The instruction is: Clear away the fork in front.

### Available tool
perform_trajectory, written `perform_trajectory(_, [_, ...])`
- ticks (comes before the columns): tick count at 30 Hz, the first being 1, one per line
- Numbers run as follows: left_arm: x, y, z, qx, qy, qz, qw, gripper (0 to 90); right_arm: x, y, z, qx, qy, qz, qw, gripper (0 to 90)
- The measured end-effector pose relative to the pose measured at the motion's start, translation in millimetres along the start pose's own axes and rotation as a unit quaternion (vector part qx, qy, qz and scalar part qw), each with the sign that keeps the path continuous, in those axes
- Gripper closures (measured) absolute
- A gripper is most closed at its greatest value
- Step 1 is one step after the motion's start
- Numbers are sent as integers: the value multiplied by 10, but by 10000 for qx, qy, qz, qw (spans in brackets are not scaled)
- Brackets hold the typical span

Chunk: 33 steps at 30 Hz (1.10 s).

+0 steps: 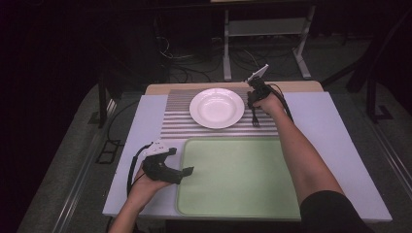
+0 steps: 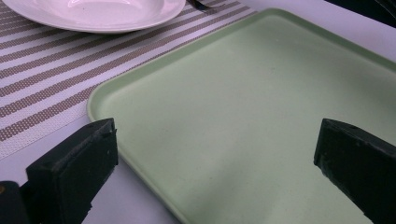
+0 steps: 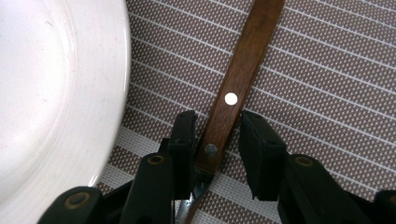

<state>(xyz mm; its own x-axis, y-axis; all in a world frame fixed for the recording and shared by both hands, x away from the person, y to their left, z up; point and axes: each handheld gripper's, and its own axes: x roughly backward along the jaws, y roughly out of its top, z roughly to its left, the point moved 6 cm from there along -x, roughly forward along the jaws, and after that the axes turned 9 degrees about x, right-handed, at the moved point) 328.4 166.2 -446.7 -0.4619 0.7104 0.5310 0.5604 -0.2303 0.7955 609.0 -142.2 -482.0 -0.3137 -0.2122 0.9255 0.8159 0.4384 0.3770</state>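
Observation:
A white plate [image 1: 216, 108] sits on a striped placemat [image 1: 177, 116] at the back of the table. Just right of it lies a fork [image 1: 254, 119] with a brown wooden handle [image 3: 238, 79], tines toward me. My right gripper [image 1: 255, 94] points down over that handle. In the right gripper view its jaws [image 3: 218, 119] straddle the handle, with a narrow gap on the right side, and the plate [image 3: 46, 93] rim lies close on the left. My left gripper [image 1: 180, 160] hovers open at the left edge of a pale green tray [image 1: 238, 174], nothing between its jaws [image 2: 215, 135].
The tray [image 2: 243, 93] lies bare on the near half of the white table [image 1: 145, 126], its far edge against the placemat [image 2: 42, 70]. Cables and a metal stand occupy the dark floor behind the table.

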Motion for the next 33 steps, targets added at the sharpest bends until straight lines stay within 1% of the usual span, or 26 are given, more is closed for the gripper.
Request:
perform_trajectory(4, [1,1,1,2,5,-5,10000,0,4,-9,-16,15,-23,48,10000,752])
perform_trajectory(5, [1,1,1,-4,4,-6,10000,0,5,-14,-18,113,-51,59,9999,759])
perform_trajectory(8, [1,2,2,6,8,-12,10000,0,5,-15,-10,183,-87,73,9998,760])
perform_trajectory(9, [2,2,4,4,9,-12,10000,0,4,-15,-6,244,-105,77,9996,758])
perform_trajectory(11, [3,1,5,2,12,-7,10000,0,0,-16,13,467,-210,86,9987,746])
perform_trajectory(17, [1,2,1,3,7,-11,10000,0,1,-19,18,464,-230,80,9986,762])
perform_trajectory(22, [-1,1,1,12,5,-10,10000,0,5,-26,12,465,-198,44,9987,766])
perform_trajectory(25, [-5,0,7,17,5,-6,10000,0,28,-38,-4,483,-87,64,9988,767])
perform_trajectory(26, [-5,0,7,17,5,-6,10000,0,28,-38,-4,483,-87,64,9988,767])
perform_trajectory(29, [-3,1,12,36,11,-16,10000,0,113,-63,-41,450,-6,-87,9989,767])
perform_trajectory(30, [-2,1,12,40,18,-16,10000,0,113,-63,-41,450,-6,-87,9989,767])
perform_trajectory(31, [-2,-1,13,40,20,-11,10000,0,182,-81,-57,446,67,-213,9988,767])
perform_trajectory(32, [-2,-1,13,40,20,-11,10000,0,182,-81,-57,446,67,-213,9988,767])
perform_trajectory(33, [-6,-3,15,29,19,-6,10000,0,254,-105,-64,443,126,-331,9984,767])
